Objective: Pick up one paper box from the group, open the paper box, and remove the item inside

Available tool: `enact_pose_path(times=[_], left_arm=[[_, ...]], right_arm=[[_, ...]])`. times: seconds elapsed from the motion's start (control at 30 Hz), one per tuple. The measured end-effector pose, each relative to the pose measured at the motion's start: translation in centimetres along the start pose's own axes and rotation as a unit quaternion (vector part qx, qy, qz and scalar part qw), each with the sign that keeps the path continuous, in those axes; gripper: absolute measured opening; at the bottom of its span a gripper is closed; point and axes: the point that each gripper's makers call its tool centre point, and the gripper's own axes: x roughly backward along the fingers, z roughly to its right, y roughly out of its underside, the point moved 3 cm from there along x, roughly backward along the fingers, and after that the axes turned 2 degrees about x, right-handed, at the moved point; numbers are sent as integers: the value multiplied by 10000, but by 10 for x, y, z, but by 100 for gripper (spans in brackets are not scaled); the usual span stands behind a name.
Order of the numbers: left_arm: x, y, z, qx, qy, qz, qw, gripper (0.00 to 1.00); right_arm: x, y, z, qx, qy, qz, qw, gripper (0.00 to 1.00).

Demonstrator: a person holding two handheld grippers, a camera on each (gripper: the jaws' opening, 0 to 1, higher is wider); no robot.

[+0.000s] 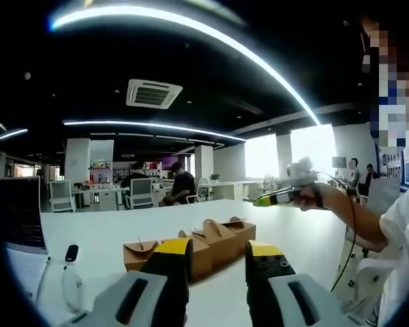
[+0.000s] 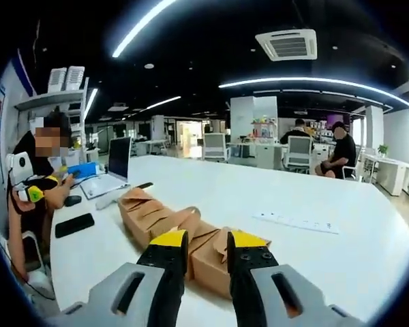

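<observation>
Several brown paper boxes (image 1: 211, 245) stand in a row on the white table (image 1: 102, 231), lids folded shut. My left gripper (image 1: 218, 255) hovers just in front of the row, open, with nothing between its yellow-tipped fingers. The right gripper (image 1: 281, 199) shows in the left gripper view, held in a person's hand above the table's right side, pointing left. In the right gripper view the same boxes (image 2: 150, 214) run away from me to the left. My right gripper (image 2: 206, 248) hangs over the nearest box, open and holding nothing.
A laptop (image 2: 114, 167) and a dark phone (image 2: 75, 225) lie near the table's left edge, beside a seated person (image 2: 34, 177) who holds a yellow and black device. A white strip (image 2: 296, 223) lies on the table. Chairs, desks and other people fill the office behind.
</observation>
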Motion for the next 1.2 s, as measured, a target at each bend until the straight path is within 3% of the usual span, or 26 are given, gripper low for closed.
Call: enact_pose_path(times=[1.2], left_arm=[[0, -2, -1, -10, 32, 12, 10000, 32]], right_arm=[[-37, 21, 12, -362, 69, -294, 9989, 24]])
